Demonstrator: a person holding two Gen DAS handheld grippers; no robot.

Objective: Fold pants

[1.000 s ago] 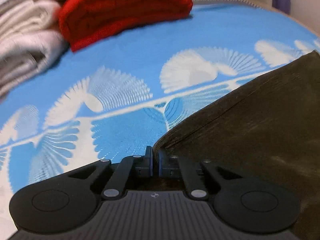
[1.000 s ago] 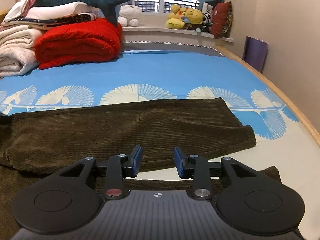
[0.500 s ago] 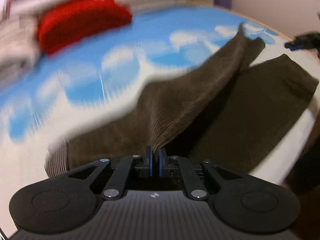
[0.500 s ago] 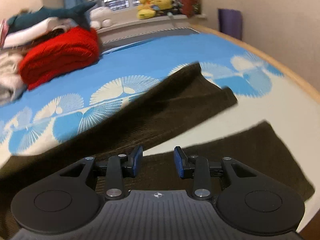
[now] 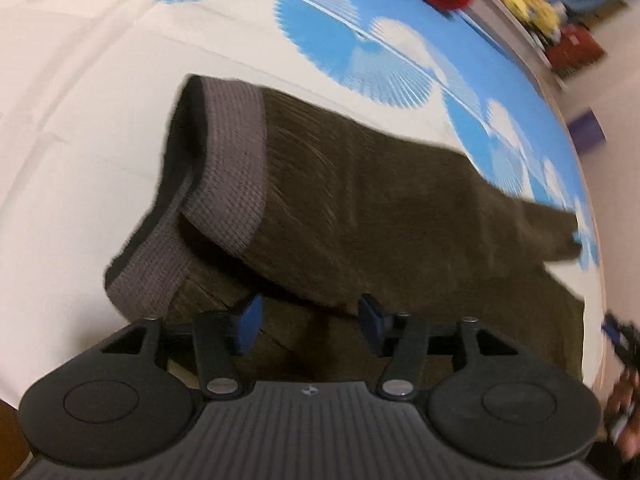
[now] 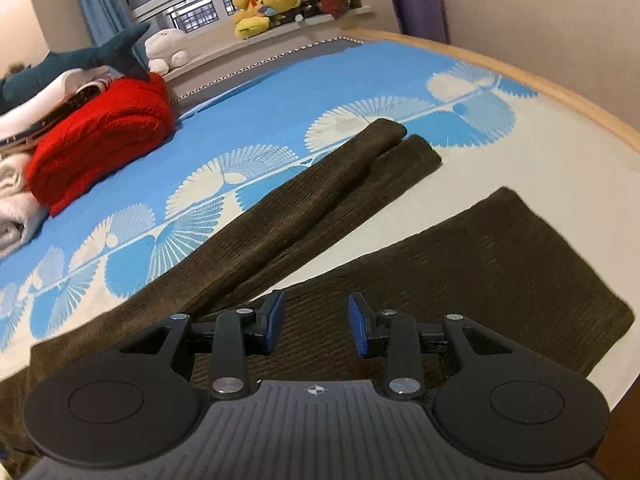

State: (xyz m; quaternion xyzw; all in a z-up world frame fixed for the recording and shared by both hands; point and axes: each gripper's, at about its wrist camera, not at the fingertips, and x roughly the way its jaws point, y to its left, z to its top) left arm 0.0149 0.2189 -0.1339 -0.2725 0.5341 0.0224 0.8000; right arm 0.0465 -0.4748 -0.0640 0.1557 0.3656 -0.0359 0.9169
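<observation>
Dark brown corduroy pants (image 5: 380, 200) lie on the blue and white bedsheet (image 5: 80, 120), their grey ribbed waistband (image 5: 232, 168) folded over at the left. My left gripper (image 5: 310, 326) hovers just over the pants' near edge; its jaws are opening and nothing is pinched between them. In the right wrist view the pants (image 6: 304, 216) show one leg doubled into a narrow strip running toward the far right and the other leg (image 6: 500, 264) spread near the bed's front edge. My right gripper (image 6: 316, 326) stands open over that leg, holding nothing.
A folded red blanket (image 6: 104, 140) and a pile of pale linens (image 6: 16, 184) sit at the back left of the bed. Plush toys (image 6: 264, 4) line the window sill. A wooden bed rim (image 6: 560, 96) curves along the right, with a purple item (image 6: 420, 12) against the wall.
The left gripper swung across the bed with the pants' edge pinched, then let go; its jaws now stand apart. One leg now lies doubled over itself. The right gripper rolled and stayed open.
</observation>
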